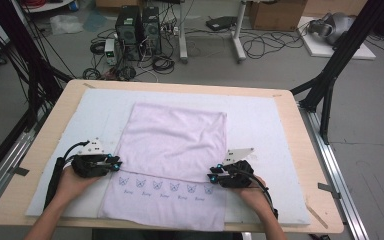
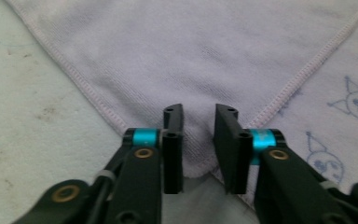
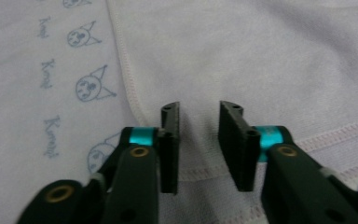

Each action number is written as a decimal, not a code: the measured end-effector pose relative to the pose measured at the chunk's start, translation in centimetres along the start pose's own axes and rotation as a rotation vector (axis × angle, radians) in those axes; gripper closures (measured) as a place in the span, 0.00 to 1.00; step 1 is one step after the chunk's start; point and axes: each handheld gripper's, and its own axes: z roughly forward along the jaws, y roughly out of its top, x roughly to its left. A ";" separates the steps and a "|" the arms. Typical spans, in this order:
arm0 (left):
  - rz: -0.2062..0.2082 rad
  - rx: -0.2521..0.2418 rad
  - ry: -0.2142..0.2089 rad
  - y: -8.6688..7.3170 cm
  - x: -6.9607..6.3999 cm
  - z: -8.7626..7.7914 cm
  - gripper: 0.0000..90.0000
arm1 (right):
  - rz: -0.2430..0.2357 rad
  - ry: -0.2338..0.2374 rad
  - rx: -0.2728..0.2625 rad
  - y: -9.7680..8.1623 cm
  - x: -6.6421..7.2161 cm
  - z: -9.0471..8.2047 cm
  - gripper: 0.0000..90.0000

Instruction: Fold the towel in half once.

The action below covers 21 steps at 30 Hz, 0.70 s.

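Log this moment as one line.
towel: part-folded, flat | left gripper: open over folded corner | right gripper: open over folded corner

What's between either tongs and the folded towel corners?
Nothing visible. The left tongs straddle the towel's folded corner, and the right tongs straddle the fold's other corner, the cloth lying between the jaws with a gap showing.

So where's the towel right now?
In the high view the towel lies on the white pad mid-table, its top layer folded toward the person, between the left gripper and right gripper.
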 end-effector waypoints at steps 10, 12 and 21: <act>0.002 -0.003 0.037 0.5 -0.5 -0.3 0.97 | -0.002 0.014 -0.022 0.3 -0.3 -0.7 0.97; 0.002 -0.012 0.039 0.8 -0.6 -0.6 0.98 | 0.010 0.017 -0.047 0.4 -0.4 -1.2 0.97; 0.011 -0.084 0.040 3.0 -1.6 -3.3 0.98 | 0.002 0.004 -0.099 1.7 -1.0 -3.6 0.97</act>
